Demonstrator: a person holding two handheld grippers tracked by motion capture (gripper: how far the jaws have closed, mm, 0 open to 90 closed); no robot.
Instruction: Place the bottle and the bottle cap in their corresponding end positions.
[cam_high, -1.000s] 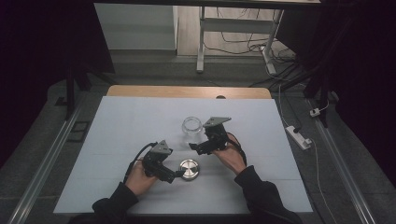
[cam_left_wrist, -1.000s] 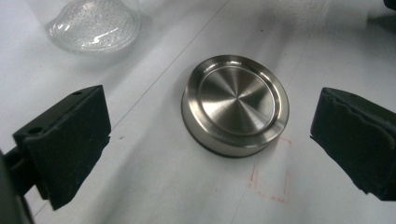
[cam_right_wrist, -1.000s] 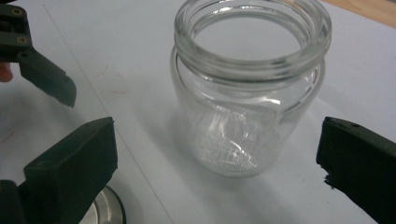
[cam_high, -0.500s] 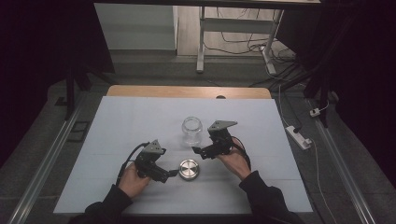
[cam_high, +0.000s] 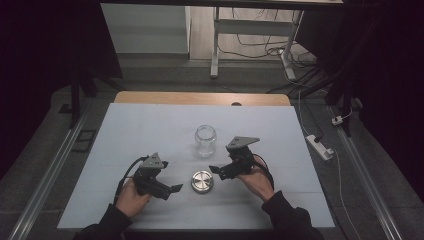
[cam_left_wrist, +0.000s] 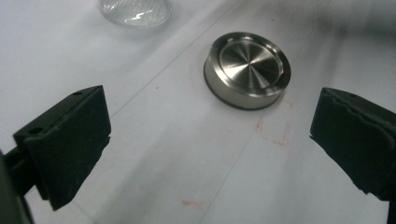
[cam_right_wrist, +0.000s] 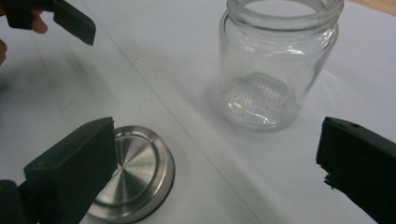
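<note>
So far I have the steel lid (cam_high: 202, 181) flat on the worktop (cam_high: 125, 135), off the open glass jar (cam_high: 205, 140) just behind it, with my left gripper (cam_high: 172, 189) and right gripper (cam_high: 216, 169) flanking it, fingers released, nothing grasped.

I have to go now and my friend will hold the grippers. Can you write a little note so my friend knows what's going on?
Left gripper: jaws open, holding nothing, beside the metal lid.
Right gripper: jaws open, holding nothing, on the lid's other side, near the glass jar.
The jar stands upright and open on the white table; the lid lies flat in front of it, apart from it.
Done: lid is off the jar.
Left: likely pick up the lid or jar; nothing is gripped yet.
</note>
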